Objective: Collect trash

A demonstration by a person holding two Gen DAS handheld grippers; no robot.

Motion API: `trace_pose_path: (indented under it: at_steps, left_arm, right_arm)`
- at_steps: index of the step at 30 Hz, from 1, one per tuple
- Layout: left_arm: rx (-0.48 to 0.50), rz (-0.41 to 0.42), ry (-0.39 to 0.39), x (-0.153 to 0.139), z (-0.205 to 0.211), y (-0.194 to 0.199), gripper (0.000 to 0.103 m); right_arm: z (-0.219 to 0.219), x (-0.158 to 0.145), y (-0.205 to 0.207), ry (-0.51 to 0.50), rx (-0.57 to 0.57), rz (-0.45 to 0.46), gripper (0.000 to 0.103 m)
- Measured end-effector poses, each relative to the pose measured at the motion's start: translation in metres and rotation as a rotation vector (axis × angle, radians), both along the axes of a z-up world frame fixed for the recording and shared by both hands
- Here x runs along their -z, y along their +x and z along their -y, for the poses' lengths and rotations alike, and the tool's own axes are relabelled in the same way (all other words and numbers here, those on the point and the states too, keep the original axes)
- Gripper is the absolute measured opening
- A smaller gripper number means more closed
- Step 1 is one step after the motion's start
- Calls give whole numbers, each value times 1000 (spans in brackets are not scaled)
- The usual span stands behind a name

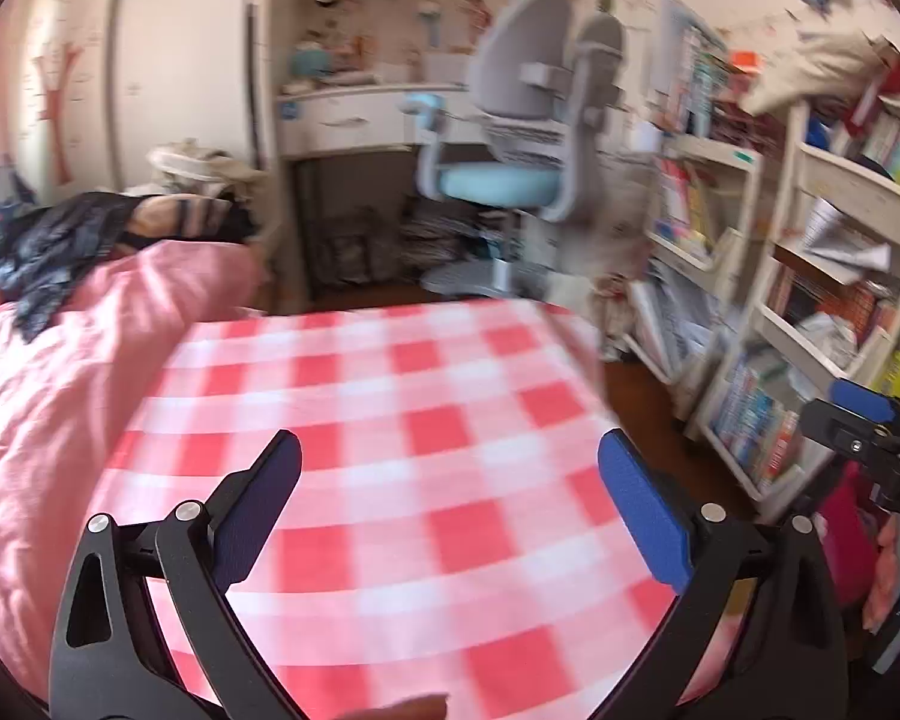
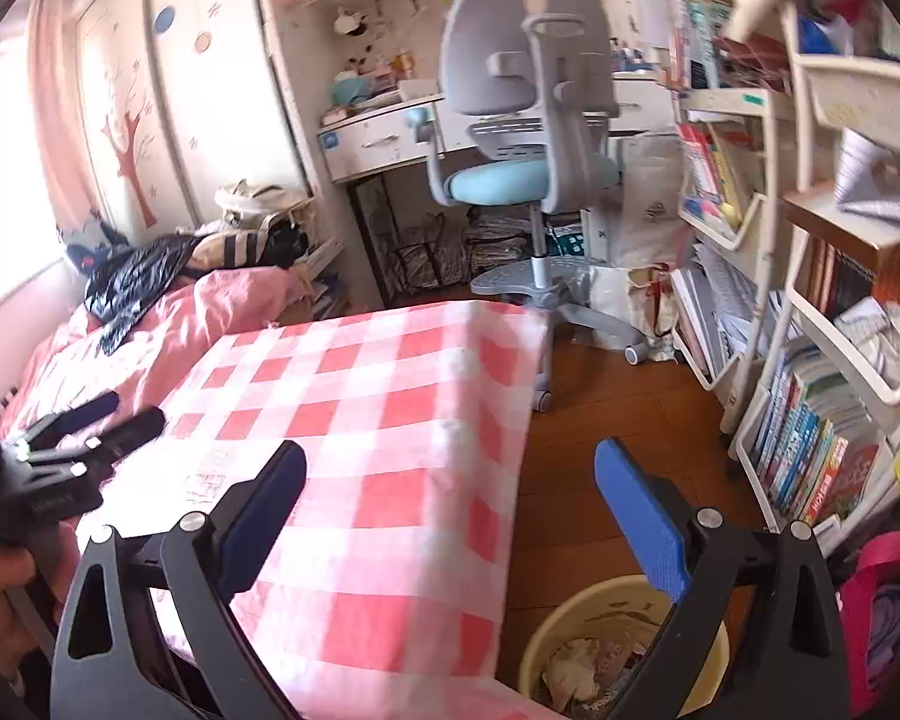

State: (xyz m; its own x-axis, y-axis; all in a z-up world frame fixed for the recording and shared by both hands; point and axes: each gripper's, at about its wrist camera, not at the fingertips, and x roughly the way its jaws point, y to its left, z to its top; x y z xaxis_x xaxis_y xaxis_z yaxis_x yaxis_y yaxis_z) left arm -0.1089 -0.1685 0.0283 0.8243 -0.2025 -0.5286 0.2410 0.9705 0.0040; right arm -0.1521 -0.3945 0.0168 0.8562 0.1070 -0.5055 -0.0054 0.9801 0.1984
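My left gripper (image 1: pixel 450 450) stands open above the table's red-and-white checked cloth (image 1: pixel 390 420), with nothing between its blue pads. My right gripper (image 2: pixel 450 450) is also open and holds nothing. It hangs over the table's right edge (image 2: pixel 510 480) and the wooden floor. Below its right finger a pale yellow bin (image 2: pixel 576 591) stands on the floor against the table, with crumpled paper trash (image 2: pixel 588 654) inside. In the right wrist view the left gripper (image 2: pixel 114 417) shows at the far left over the cloth. No loose trash shows on the cloth.
A bed with a pink quilt (image 1: pixel 60 390) adjoins the table on the left, dark clothes (image 2: pixel 132 282) heaped on it. A grey-and-blue desk chair (image 2: pixel 522 180) stands beyond the table. Crowded white bookshelves (image 2: pixel 810 420) line the right side, and a red bag (image 2: pixel 882 594) sits by the bin.
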Motion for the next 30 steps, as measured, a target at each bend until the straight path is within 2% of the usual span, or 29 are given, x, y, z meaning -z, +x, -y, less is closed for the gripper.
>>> trace_pose_path:
  at_steps: [3, 6, 10, 17, 24, 30]
  left_arm:
    - [-68, -4, -51, -1, -46, 7, 96]
    - [-123, -21, -84, -1, -86, 13, 96]
    - [-174, -2, -95, -3, -119, 13, 96]
    - [-215, 27, -55, -2, -139, 16, 96]
    - [-238, 29, -39, -1, -142, 16, 96]
    - [-214, -1, -82, 5, -142, 21, 96]
  right_arm:
    - [-30, -3, 9, -25, -39, 12, 93]
    - [-55, -1, 23, -105, -80, 5, 93]
    - [-78, 4, 36, -147, -107, -9, 94]
    - [-99, 10, 43, -200, -100, -26, 93]
    - [-108, 13, 45, -237, -107, -40, 93]
    - [-109, 14, 46, -240, -107, -48, 93]
